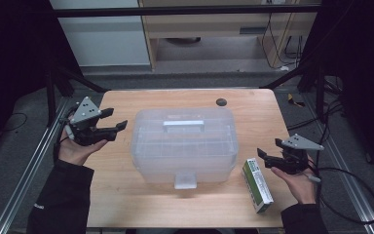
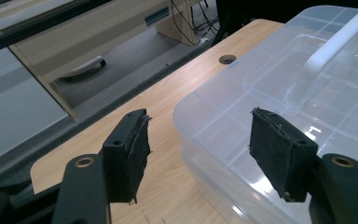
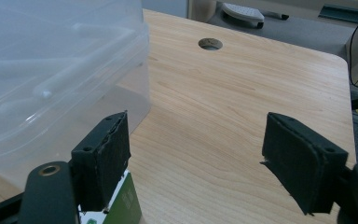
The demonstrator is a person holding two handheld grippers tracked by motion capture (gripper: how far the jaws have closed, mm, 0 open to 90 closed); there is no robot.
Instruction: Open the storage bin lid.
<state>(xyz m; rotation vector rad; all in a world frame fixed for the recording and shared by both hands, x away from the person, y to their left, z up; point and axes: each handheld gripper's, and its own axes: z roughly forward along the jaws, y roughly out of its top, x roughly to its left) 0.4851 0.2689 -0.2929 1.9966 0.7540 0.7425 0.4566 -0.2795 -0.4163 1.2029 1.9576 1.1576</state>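
Your left gripper [image 1: 118, 127] hangs just beside the left end of the clear plastic storage box [image 1: 184, 145], jaws spread wide and holding nothing. In the left gripper view, that gripper [image 2: 200, 156] straddles the box's near corner: one jaw is over the bare wooden table [image 2: 168, 100], the other over the lid [image 2: 261, 88], with the white carry handle [image 2: 328, 51] running off beyond it. The box [image 2: 279, 112] sits closed in the middle of the table, its front latch [image 1: 184, 181] facing you.

Your right gripper [image 1: 268, 157] is off the box's right end, jaws wide apart too, nothing between them. The green-and-white carton [image 1: 257, 185] lies flat on the table just below and beside it, near the box's front right corner. In the right gripper view, the right gripper [image 3: 196, 158] has the carton's green corner [image 3: 129, 205] peeking out under one jaw, the box wall [image 3: 51, 70] close alongside, and open table [image 3: 242, 84] ahead up to the round cable hole [image 3: 210, 44].
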